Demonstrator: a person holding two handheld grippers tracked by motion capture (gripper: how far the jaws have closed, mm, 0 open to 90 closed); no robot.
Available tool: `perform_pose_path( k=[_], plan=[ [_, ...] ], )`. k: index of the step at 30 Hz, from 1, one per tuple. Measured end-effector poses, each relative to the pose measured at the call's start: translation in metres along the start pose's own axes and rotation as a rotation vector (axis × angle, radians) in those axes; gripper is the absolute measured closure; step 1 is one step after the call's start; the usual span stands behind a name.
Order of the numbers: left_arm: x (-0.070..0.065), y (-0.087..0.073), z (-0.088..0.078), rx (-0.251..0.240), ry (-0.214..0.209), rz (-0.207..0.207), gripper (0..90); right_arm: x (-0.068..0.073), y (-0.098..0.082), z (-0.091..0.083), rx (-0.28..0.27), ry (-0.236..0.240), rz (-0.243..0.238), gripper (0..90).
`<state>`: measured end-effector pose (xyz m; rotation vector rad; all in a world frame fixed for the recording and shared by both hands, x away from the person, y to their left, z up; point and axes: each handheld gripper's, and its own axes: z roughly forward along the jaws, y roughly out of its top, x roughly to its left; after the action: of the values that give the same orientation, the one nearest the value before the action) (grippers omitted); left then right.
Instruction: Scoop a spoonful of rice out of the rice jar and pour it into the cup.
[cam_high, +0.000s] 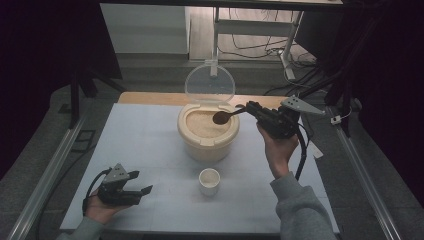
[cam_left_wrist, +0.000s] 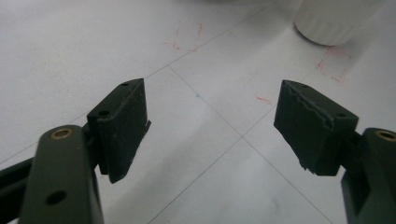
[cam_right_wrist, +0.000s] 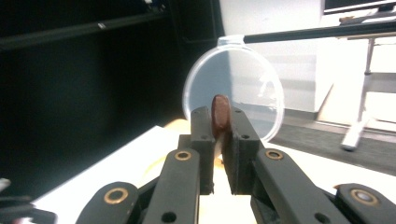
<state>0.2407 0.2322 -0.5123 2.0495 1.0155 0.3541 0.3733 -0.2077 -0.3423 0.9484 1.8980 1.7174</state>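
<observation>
Brown spoon (cam_high: 224, 116) clamped in right claw (cam_high: 250, 108) over rice bin (cam_high: 208, 135), left claw (cam_high: 142, 183) open, empty.

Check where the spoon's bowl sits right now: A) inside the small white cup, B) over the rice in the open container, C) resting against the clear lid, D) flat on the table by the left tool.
B: in the high view the right tool holds the brown spoon by its handle, its bowl above the rice in the open container, well away from the small white cup.
</observation>
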Motion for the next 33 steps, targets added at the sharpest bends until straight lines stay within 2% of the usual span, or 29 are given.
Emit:
perform_pose_path(
  k=[10, 13, 17, 24, 26, 27, 28, 29, 33],
  plan=[
    [0.000, 0.000, 0.001, 0.004, -0.001, 0.005, 25.1, -0.003, -0.003, 0.011, 0.048, -0.067, -0.060, 83.3],
    [0.000, 0.000, 0.002, 0.006, -0.001, 0.004, 25.1, -0.002, -0.004, 0.014, 0.068, -0.076, -0.081, 83.3],
    [-0.001, 0.000, 0.001, 0.006, -0.001, 0.008, 25.1, -0.001, -0.006, 0.018, 0.086, -0.073, -0.085, 83.3],
    [-0.001, 0.000, 0.002, 0.007, -0.001, 0.010, 25.1, -0.001, -0.013, 0.027, 0.111, -0.039, -0.028, 83.3],
    [-0.001, 0.000, 0.002, 0.007, -0.002, 0.013, 25.2, -0.002, -0.017, 0.030, 0.118, -0.022, 0.006, 83.4],
    [-0.001, 0.000, 0.002, 0.007, -0.002, 0.013, 25.1, -0.003, -0.020, 0.033, 0.125, -0.013, 0.039, 83.4],
    [-0.001, 0.000, 0.002, 0.007, -0.002, 0.012, 25.1, -0.003, -0.020, 0.033, 0.125, -0.013, 0.039, 83.4],
    [-0.001, 0.000, 0.002, 0.007, -0.003, 0.012, 25.2, -0.005, -0.024, 0.035, 0.132, -0.002, 0.077, 83.4],
    [-0.001, 0.000, 0.002, 0.008, -0.003, 0.014, 25.2, -0.008, -0.030, 0.039, 0.146, 0.013, 0.161, 83.4]
  ],
)
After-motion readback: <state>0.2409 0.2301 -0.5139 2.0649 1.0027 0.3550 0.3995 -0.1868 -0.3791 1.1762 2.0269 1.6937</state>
